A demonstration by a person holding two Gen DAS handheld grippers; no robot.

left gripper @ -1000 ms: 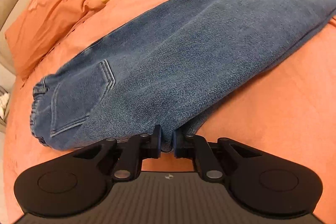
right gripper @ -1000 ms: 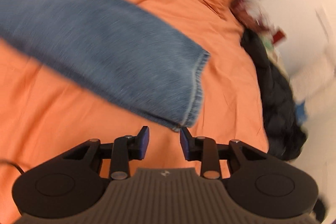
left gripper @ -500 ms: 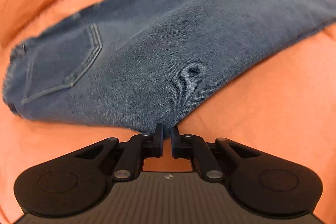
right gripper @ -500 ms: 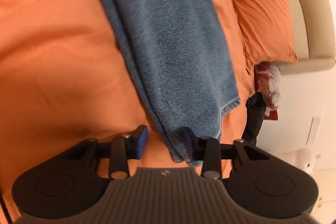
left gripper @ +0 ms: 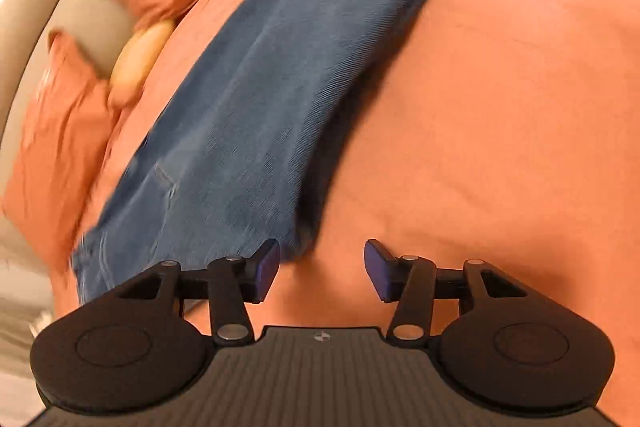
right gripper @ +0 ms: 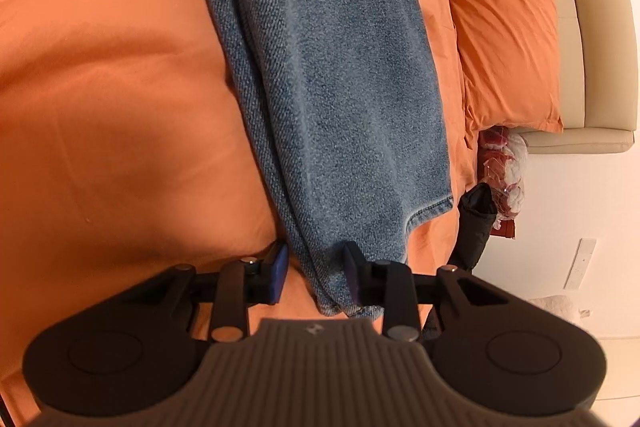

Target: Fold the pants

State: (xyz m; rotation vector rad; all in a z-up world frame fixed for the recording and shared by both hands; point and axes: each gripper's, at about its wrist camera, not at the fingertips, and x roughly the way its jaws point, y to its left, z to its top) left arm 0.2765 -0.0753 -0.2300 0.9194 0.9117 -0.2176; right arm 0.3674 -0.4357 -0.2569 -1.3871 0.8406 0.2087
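While the pants (left gripper: 280, 75) lie lengthwise on the orange bed (left gripper: 500, 107), waist near the left tool (left gripper: 322, 269), whose jaws have just sprung apart, empty, the right tool (right gripper: 316, 273) stands partly apart around the hem end.

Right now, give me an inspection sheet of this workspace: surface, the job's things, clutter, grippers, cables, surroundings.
Surface: orange bedcover, soft and creased.
Job's things: blue jeans lie lengthwise on the bedcover, legs laid together; hem end nearest the right gripper, waist end near the left gripper.
Clutter: orange pillows at the head of the bed; a yellowish cushion beside them; a black garment at the bed's edge.
Grippers: left gripper open, jaws have just been opening, nothing between them; right gripper open, jaws have just been closing, the jeans' hem between them, one pad clear of the denim.
Cables: nothing seen.
Surroundings: beige headboard, white wall, a red and white bundle beside the bed.
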